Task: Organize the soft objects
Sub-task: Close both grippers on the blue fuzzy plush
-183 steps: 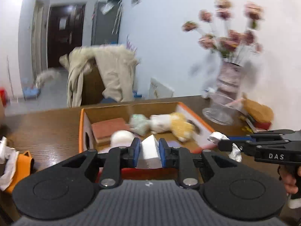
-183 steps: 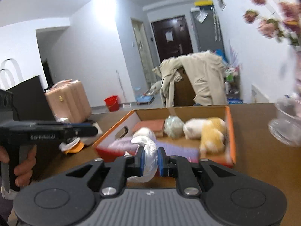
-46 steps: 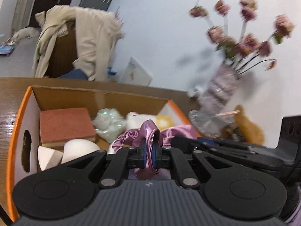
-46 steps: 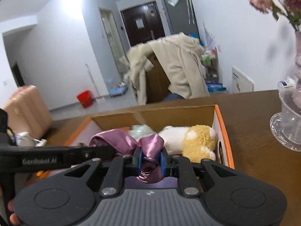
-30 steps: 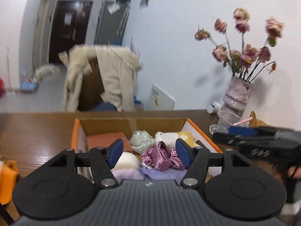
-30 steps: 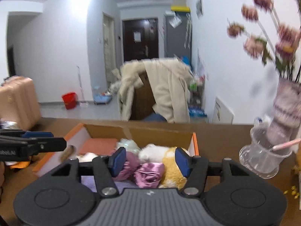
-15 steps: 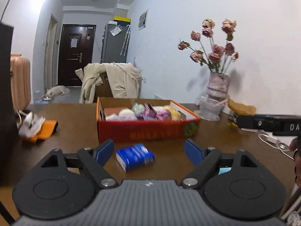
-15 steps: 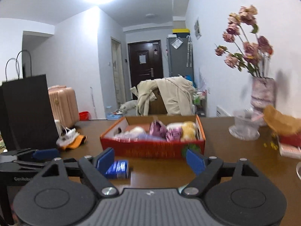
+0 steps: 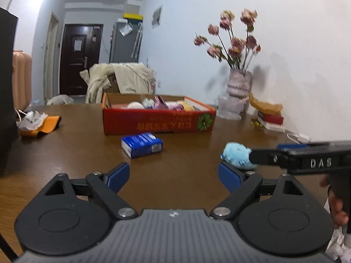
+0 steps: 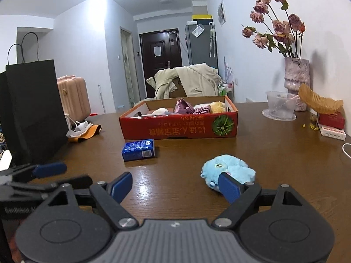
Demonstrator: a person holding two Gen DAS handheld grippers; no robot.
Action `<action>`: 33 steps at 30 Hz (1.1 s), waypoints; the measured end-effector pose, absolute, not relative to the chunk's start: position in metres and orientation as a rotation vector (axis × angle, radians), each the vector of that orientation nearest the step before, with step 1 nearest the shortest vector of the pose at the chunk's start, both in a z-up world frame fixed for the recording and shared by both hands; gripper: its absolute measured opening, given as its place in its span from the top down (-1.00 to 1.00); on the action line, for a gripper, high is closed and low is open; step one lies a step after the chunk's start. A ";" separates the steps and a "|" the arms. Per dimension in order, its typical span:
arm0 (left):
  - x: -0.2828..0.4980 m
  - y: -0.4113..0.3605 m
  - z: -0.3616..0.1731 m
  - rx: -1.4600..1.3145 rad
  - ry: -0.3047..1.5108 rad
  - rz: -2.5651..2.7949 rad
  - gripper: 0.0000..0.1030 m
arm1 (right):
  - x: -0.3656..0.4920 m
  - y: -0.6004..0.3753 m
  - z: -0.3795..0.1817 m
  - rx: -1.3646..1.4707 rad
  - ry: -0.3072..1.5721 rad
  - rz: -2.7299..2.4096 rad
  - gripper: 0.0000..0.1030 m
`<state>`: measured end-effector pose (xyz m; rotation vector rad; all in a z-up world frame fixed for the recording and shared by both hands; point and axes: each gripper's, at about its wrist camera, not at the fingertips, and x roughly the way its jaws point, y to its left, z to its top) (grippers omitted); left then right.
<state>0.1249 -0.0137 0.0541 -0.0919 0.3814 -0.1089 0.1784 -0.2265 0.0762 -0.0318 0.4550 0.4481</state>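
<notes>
A blue plush toy (image 10: 228, 172) is seen lying on the brown table (image 10: 175, 153), at about four o'clock from the red cardboard box (image 10: 178, 126) and well apart from it. In the right wrist view the toy is partly covered by the right fingertip of the right gripper (image 10: 175, 186), whose jaws are spread wide with nothing held between them. A blue tissue pack (image 10: 138, 150) is found flat on the table at about seven o'clock from the box, near its front wall. The box is filled with soft items: a purple satin cloth (image 10: 186, 107), a yellow-and-white plush (image 10: 216, 107) and a white rounded piece (image 10: 159, 111) can be made out above the rim. In the left wrist view the left gripper (image 9: 173, 176) is likewise shown with its jaws wide apart and empty, above the bare tabletop, while the black body of the right gripper is seen at three o'clock, its tip just beside the blue toy. At about nine o'clock from the box an orange cloth with crumpled white paper (image 10: 84, 131) is laid, next to a black paper bag (image 10: 33, 109). At two o'clock from the box a vase of dried roses (image 10: 296, 81) is stood against the wall, with a clear plastic cup (image 10: 279, 105) in front of it.
</notes>
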 end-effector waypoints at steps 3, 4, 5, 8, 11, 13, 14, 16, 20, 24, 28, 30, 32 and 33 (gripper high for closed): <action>0.135 -0.022 0.049 -0.079 0.409 -0.124 -0.75 | 0.183 -0.228 0.074 -0.040 0.451 0.438 -0.65; 0.139 -0.025 0.048 -0.084 0.415 -0.136 -0.75 | 0.186 -0.230 0.073 -0.045 0.453 0.432 -0.65; 0.141 -0.026 0.046 -0.087 0.419 -0.145 -0.75 | 0.189 -0.231 0.071 -0.047 0.458 0.419 -0.65; 0.155 -0.032 0.044 -0.081 0.432 -0.158 -0.75 | 0.203 -0.239 0.068 -0.045 0.468 0.381 -0.65; 0.172 -0.036 0.042 -0.090 0.459 -0.161 -0.75 | 0.219 -0.248 0.064 -0.031 0.481 0.359 -0.62; 0.186 -0.041 0.040 -0.093 0.478 -0.165 -0.75 | 0.229 -0.254 0.062 -0.016 0.487 0.350 -0.62; 0.193 -0.044 0.039 -0.094 0.488 -0.167 -0.75 | 0.234 -0.258 0.061 -0.006 0.492 0.346 -0.62; 0.207 -0.049 0.038 -0.088 0.515 -0.167 -0.75 | 0.247 -0.266 0.057 0.022 0.504 0.344 -0.61; 0.235 -0.060 0.037 -0.089 0.535 -0.153 -0.73 | 0.273 -0.282 0.049 0.100 0.550 0.331 -0.56; 0.255 -0.069 0.035 -0.094 0.547 -0.151 -0.66 | 0.294 -0.297 0.040 0.205 0.603 0.344 -0.48; 0.273 -0.074 0.035 -0.131 0.567 -0.188 -0.44 | 0.308 -0.307 0.032 0.290 0.640 0.374 -0.22; 0.280 -0.076 0.036 -0.160 0.562 -0.225 -0.41 | 0.313 -0.310 0.028 0.318 0.652 0.393 -0.07; 0.289 -0.080 0.035 -0.183 0.572 -0.264 -0.31 | 0.319 -0.312 0.024 0.352 0.660 0.415 -0.05; 0.294 -0.081 0.034 -0.198 0.582 -0.288 -0.21 | 0.321 -0.312 0.023 0.361 0.662 0.420 -0.05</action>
